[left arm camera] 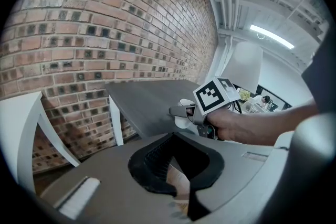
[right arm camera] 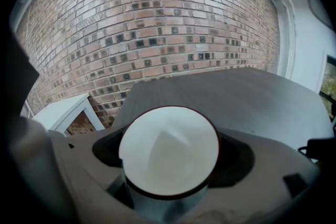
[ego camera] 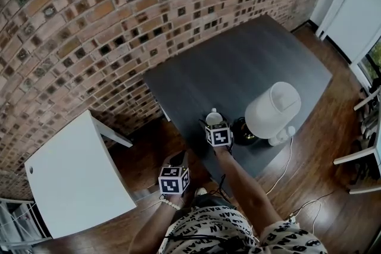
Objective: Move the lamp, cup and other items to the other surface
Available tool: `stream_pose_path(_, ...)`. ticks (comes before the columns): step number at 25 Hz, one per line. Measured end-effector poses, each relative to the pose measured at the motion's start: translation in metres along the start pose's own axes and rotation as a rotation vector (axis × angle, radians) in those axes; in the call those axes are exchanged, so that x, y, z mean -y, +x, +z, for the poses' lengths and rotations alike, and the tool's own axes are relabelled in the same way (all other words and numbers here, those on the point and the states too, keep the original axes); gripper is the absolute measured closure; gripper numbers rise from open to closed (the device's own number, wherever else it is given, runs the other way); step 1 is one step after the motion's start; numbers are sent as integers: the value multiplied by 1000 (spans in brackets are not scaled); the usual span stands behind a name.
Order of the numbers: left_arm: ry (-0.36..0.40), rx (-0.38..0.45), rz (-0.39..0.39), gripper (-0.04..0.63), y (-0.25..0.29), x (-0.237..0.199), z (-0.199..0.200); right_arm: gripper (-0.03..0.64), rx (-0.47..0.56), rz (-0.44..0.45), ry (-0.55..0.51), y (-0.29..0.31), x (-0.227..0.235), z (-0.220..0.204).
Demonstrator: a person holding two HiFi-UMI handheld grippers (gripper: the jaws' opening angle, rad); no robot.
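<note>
Right now the right hand-held gripper (ego camera: 215,127) has its jaws clamped on the white cup (right arm camera: 168,152), one on each side of the cup's wall, with the open mouth facing the camera in the right gripper view. The cup sits at the near edge of the dark tabletop (ego camera: 238,62), just beside the lamp (ego camera: 272,109). From where the views look, I can't tell whether its bottom is touching the surface or is raised off it. The lamp stands upright near the same edge, its white shade hiding most of what is under it, and a white cord (ego camera: 284,169) trails from it down onto the wooden floor (ego camera: 333,187).

The left hand-held gripper (ego camera: 177,162) hangs lower, off the tabletop's corner and over the floor. Its jaws seem to stand a little apart with nothing between them. A white side table (ego camera: 74,178) stands well apart to the left, against the brick wall (ego camera: 89,21).
</note>
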State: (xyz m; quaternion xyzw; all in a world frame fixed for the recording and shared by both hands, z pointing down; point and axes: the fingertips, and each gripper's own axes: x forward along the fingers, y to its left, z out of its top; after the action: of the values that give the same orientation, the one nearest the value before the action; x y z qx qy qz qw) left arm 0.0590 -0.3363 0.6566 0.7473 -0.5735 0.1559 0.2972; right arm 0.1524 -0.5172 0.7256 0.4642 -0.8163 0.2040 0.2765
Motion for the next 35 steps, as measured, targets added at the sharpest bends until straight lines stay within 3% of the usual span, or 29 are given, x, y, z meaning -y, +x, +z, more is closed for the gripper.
stream_pose_path(9,22,1,-33,592,-4,4,4,153,87,-8,-9,-34,-3,8)
stream_pose_path(18,64,8,-119,592,-43,22,-7,161,170,-69,117,-151,-17,-29)
stream_pose_path(23,111,9,-183,592,-79,40,-26,366,204,-113,182,-226,-42,-69)
stream_pose_path(25,128,17,-210,592,-95,48,-35,383,209,-107,214,-250,-58,-87)
stream_pose_path(26,134,20,-222,592,-103,53,-41,432,211,-102,231,-261,-66,-97)
stream_pose_path(28,145,25,-248,592,-119,61,-52,458,210,-104,252,-283,-83,-117)
stream_pose_path(29,148,26,-262,592,-128,66,-58,513,211,-108,258,-293,-90,-125)
stream_pose_path(32,151,29,-303,592,-150,81,-71,521,220,-115,265,-324,-108,-145)
stream_pose_path(33,150,28,-315,592,-156,85,-75,596,221,-125,264,-333,-112,-151)
stream_pose_path(35,154,23,-338,592,-167,93,-85,612,217,-143,275,-350,-121,-165)
